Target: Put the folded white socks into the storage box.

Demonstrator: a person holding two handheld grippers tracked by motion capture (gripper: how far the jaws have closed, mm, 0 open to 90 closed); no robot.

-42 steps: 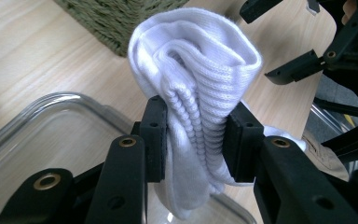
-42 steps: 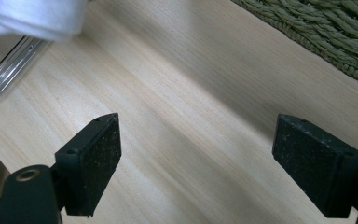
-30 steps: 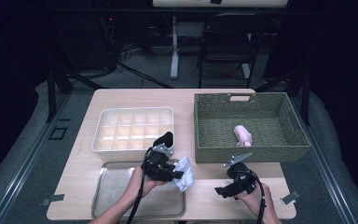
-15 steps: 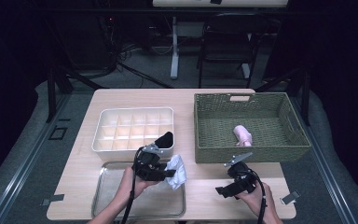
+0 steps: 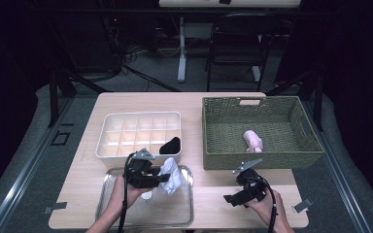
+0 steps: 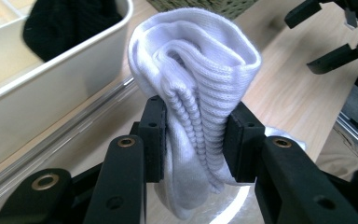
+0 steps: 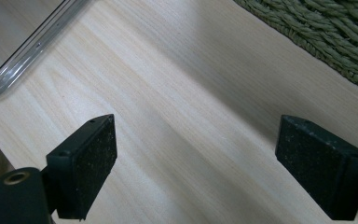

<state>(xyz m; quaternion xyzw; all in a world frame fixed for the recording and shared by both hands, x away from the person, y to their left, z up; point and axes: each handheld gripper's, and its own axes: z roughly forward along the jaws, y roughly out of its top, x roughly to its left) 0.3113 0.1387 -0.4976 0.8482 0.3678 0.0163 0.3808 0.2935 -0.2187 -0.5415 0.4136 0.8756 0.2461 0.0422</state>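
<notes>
High cam above table [image 5: 213, 104], facing fwd/down; gripper cams close-up; tray [image 5: 188, 213] shared by all.

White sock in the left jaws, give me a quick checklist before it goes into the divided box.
1. Grip: left gripper is clamped on the white sock, pads pressing both sides: ok.
2. Sock bundled: rolled top is neat, a tail hangs below the jaws: not ok.
3. Sock lifted off the metal tray: cannot tell.
4. Free cells in the divided box: several are free, and a black sock fills the near right corner: ok.
5. Right gripper is open over the table, out of the way: ok.
</notes>
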